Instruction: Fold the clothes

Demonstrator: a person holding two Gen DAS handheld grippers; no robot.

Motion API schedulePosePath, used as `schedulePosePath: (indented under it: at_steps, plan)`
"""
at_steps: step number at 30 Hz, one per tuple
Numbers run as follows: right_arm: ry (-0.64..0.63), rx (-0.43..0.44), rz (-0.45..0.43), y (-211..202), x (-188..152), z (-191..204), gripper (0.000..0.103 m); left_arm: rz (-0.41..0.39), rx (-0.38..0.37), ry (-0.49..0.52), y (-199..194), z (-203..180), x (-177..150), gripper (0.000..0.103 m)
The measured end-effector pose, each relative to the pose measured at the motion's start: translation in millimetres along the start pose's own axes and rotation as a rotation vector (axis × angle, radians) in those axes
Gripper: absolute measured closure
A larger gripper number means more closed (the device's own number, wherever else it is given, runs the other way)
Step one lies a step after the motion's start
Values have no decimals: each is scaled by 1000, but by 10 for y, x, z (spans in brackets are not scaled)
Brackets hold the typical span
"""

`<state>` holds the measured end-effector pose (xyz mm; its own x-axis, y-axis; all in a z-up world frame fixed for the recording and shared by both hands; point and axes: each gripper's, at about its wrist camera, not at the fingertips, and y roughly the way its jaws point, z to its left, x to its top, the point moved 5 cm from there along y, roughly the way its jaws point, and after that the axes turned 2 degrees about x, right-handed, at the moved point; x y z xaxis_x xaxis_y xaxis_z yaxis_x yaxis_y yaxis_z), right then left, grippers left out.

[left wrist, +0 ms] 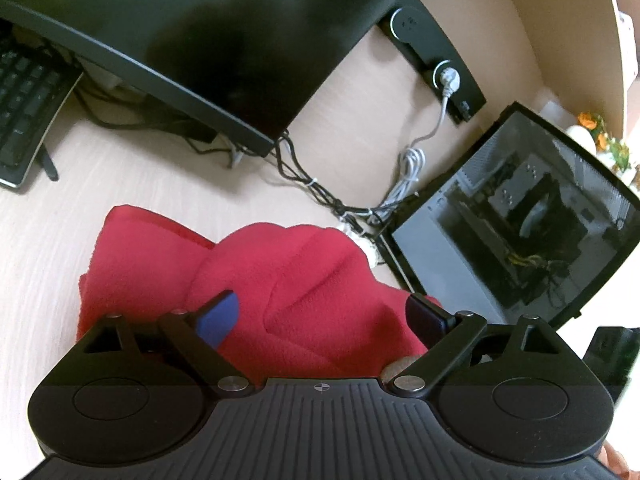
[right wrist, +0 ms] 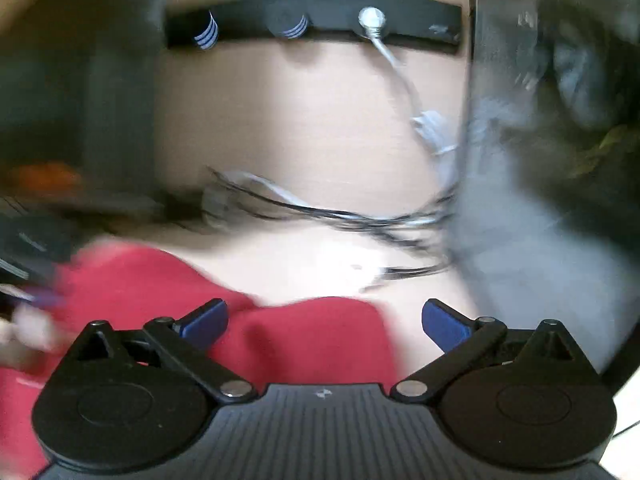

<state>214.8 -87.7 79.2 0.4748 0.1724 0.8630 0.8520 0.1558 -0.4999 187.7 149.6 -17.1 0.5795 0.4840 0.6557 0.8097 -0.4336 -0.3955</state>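
Observation:
A red fleece garment [left wrist: 280, 280] lies bunched and partly folded on the light wooden desk [left wrist: 60, 240]. My left gripper [left wrist: 322, 318] is open just above its near part, blue pads wide apart and empty. In the blurred right wrist view the same red garment [right wrist: 304, 336] lies under my right gripper [right wrist: 325, 322], which is open with nothing between its pads.
A black monitor [left wrist: 200, 40] and a keyboard [left wrist: 24, 96] stand at the back left. A glass-sided computer case [left wrist: 520, 220] stands at the right. A bundle of cables [left wrist: 332, 196] and a black socket strip [left wrist: 436, 56] lie behind the garment.

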Motion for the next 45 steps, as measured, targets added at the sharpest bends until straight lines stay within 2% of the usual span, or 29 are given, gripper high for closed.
schedulePosePath:
  at_steps: [2,4,7,10,16,19,21,22,24,27,29,32,34,35,37,39,43,45]
  plan:
    - [-60,-73,61,213,-35,34,0,-6,-11,-9,-8,25,2,9]
    - [-40,-121,133,488,-166,-19,0,-11,-17,-4,-6,37,-1,9]
    - [124,-45,178,699,-211,-223,0,-15,-30,3,-10,54,-7,9]
    - [126,-15,184,686,-221,-280,0,-17,-39,5,-13,63,-13,9]
    - [203,45,69,340,112,-243,0,-20,-17,26,9,28,-28,9]
    - [194,-4,185,633,24,-263,0,-14,-2,28,19,7,-22,9]
    - [192,-28,265,857,-183,-286,0,-6,16,31,25,-15,-17,9]
    - [223,-10,270,901,-244,-313,0,1,29,38,30,-37,-15,9]
    - [231,-8,265,867,-211,-327,0,16,59,52,40,-79,-10,9]
    - [183,-15,205,702,-63,-283,0,31,84,60,52,-99,-4,8]
    - [206,44,128,504,100,-252,0,37,91,61,63,-100,-1,8]
    - [225,185,40,214,263,-114,0,39,92,63,65,-101,-2,7]
    - [198,272,44,134,237,45,0,39,92,63,72,-104,1,6]
    - [173,290,71,160,177,130,0,38,93,62,74,-107,3,6]
    - [81,237,164,331,-40,291,0,37,93,67,75,-118,7,5]
    - [103,229,170,412,-188,304,0,31,70,69,13,-155,54,5]
    - [152,267,154,321,-146,183,0,-21,38,88,-217,-155,206,5]
    - [180,287,126,252,-105,105,0,-13,48,47,-247,0,261,5]
